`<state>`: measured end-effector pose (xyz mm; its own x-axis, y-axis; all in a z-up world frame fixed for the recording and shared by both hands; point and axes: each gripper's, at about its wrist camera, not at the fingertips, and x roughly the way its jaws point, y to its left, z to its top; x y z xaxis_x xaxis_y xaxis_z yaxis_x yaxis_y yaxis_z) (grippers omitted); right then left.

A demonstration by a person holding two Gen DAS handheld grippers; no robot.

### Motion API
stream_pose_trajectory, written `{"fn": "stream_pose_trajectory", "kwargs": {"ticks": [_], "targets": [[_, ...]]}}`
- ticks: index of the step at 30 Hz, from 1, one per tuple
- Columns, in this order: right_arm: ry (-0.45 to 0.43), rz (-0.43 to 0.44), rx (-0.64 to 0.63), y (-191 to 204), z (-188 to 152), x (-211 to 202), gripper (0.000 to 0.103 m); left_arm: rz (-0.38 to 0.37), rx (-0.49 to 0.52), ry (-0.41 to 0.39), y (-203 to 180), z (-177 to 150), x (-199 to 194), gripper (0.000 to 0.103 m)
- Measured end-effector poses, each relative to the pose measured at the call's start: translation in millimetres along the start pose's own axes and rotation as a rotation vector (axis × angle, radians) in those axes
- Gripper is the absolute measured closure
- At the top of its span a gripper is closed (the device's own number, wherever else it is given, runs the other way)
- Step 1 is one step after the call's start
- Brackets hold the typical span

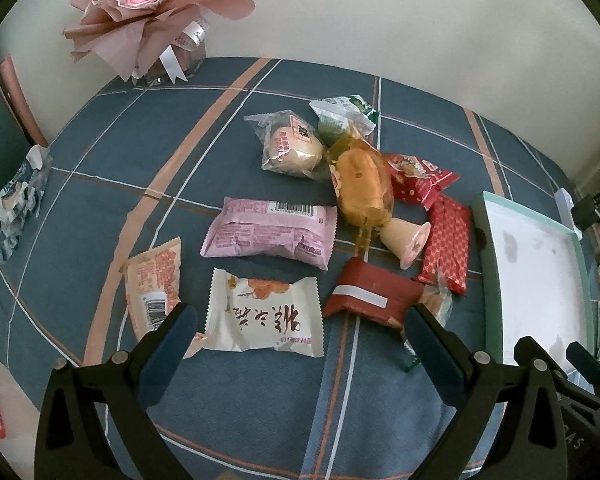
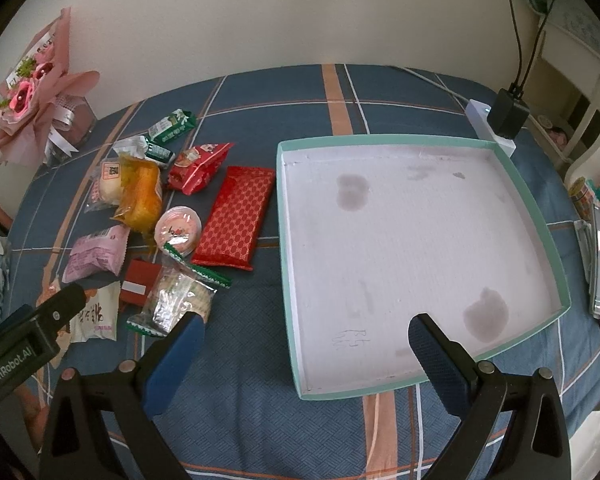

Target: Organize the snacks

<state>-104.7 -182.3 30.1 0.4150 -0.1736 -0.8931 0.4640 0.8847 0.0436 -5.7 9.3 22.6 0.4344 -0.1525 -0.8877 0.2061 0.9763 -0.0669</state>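
**Snacks loose beside the tray**

Your snacks [image 2: 148, 216] lie scattered left of the tray [image 2: 532, 216] — the red bar [image 2: 234, 220] runs lengthwise away from you, just beside its wall. Your left gripper [image 1: 300, 332] and right gripper [image 2: 306, 334] both hover spread wide, holding nothing.

A loose cluster of wrapped snacks lies on the blue plaid cloth: a white packet [image 1: 265, 314] with red script, a pink packet [image 1: 272, 236], a dark red box [image 1: 374, 297] with a white strip, a long red patterned bar [image 2: 235, 217] and an upturned jelly cup [image 2: 179, 229]. Beside the bar sits a shallow teal-rimmed tray [image 2: 540, 216], white inside, stained, holding nothing.
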Motion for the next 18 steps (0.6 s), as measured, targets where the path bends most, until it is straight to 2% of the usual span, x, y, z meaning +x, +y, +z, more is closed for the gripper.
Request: {"fn": "stream_pose_trajectory", "kwargs": {"ticks": [7, 18], "targets": [[0.008, 0.000, -0.011, 2.3, 0.1, 0.7, 0.000, 0.012, -0.006, -0.003, 1.4, -0.5, 0.4, 0.000], [0.021, 0.007, -0.013, 3.0, 0.3, 0.4, 0.000, -0.009, -0.001, -0.018, -1.1, 0.7, -2.4, 0.000]]}}
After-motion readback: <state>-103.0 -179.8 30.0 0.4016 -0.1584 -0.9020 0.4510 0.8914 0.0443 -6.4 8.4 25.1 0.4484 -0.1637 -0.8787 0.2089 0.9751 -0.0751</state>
